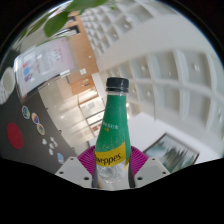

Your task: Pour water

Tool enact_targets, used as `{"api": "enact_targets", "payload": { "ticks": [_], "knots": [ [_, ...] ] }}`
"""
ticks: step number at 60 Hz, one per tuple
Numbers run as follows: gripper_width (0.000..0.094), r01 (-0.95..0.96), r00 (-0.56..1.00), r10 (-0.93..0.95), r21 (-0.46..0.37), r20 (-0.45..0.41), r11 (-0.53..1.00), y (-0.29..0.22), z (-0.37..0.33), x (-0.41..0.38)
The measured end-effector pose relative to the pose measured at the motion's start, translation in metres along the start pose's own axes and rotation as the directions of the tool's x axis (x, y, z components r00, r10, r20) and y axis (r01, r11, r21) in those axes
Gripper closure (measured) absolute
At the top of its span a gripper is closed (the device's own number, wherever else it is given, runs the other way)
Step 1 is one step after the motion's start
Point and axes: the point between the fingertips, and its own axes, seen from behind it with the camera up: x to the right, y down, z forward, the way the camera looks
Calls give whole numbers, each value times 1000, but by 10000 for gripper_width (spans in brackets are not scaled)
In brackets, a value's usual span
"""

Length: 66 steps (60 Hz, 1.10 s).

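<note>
A green plastic bottle (115, 125) with a black cap and a yellow label stands upright between my fingers, lifted well above the floor. My gripper (113, 166) is shut on the bottle's lower clear part, with the magenta pads (88, 160) pressing on both sides. The bottle's base is hidden below the fingers. No cup or glass shows in this view.
Beyond the bottle a white shelf unit (150, 60) with square compartments fills the background. Off to one side lies a wooden table (70, 105), a dark surface (25, 130) with small round items, and a whiteboard or screen (40, 65). Green leaves (70, 12) hang above.
</note>
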Motion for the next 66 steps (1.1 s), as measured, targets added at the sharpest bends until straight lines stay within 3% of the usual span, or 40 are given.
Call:
{"api": "enact_targets", "payload": {
  "ticks": [7, 15, 27, 33, 43, 47, 51, 57, 62, 66],
  "knots": [
    [511, 308, 950, -297, 138, -92, 941, -67, 25, -15],
    [511, 609, 793, -569, 308, -217, 731, -143, 20, -71],
    [513, 827, 529, -743, 446, -409, 343, -198, -15, -163],
    [512, 823, 530, -740, 462, -415, 330, -197, -18, -172],
    [510, 666, 736, -619, 461, -275, 587, -195, 9, -132],
    [513, 438, 895, -420, 488, -154, 755, -199, 12, -101],
    [511, 93, 991, -126, 491, 36, 866, -197, 18, -68],
    [510, -439, 874, 317, 318, 368, 840, -192, 16, -58],
    [512, -713, 624, 579, 81, 525, 696, -185, 6, -74],
    [514, -792, 469, 692, -87, 549, 605, -172, 6, -100]
  ]
}}
